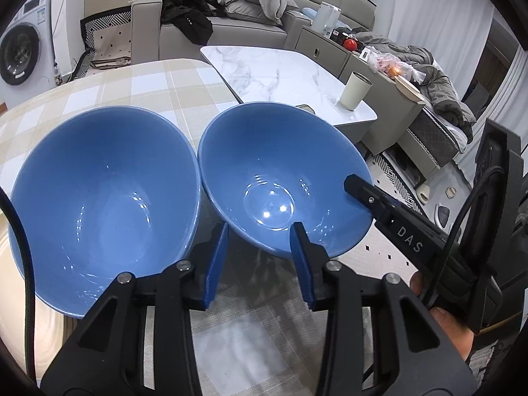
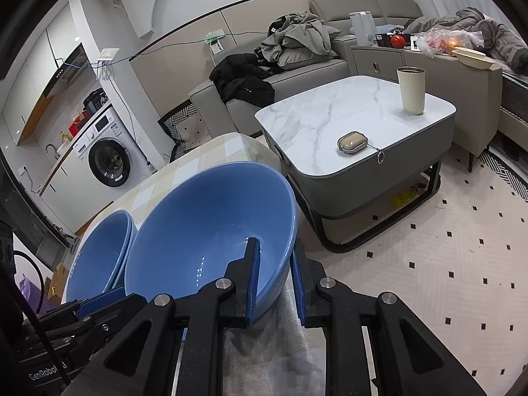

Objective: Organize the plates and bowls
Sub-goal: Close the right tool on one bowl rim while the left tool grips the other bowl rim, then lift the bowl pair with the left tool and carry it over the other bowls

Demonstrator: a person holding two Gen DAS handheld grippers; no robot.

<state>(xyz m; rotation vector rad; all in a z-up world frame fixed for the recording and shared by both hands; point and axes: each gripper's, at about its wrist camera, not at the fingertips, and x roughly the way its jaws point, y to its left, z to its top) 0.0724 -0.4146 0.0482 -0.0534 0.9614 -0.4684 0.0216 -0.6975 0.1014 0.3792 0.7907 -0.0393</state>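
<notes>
Two blue bowls stand side by side on a checked tablecloth (image 1: 148, 89). In the left wrist view the left bowl (image 1: 102, 204) sits on a white plate (image 1: 39, 330), and the right bowl (image 1: 280, 178) is tilted and lifted. My right gripper (image 2: 275, 280) is shut on the right bowl's (image 2: 211, 227) near rim, one finger inside, one outside; it enters the left wrist view (image 1: 359, 188) from the right. My left gripper (image 1: 260, 247) is open and empty, just below the right bowl's near rim. The left bowl also shows in the right wrist view (image 2: 102, 247).
A marble coffee table (image 2: 330, 115) with a cream cup (image 2: 411, 90) and a small case (image 2: 351, 142) stands beyond the table edge. A sofa with clothes (image 2: 297, 43) is behind it. A washing machine (image 2: 105, 158) stands at the left.
</notes>
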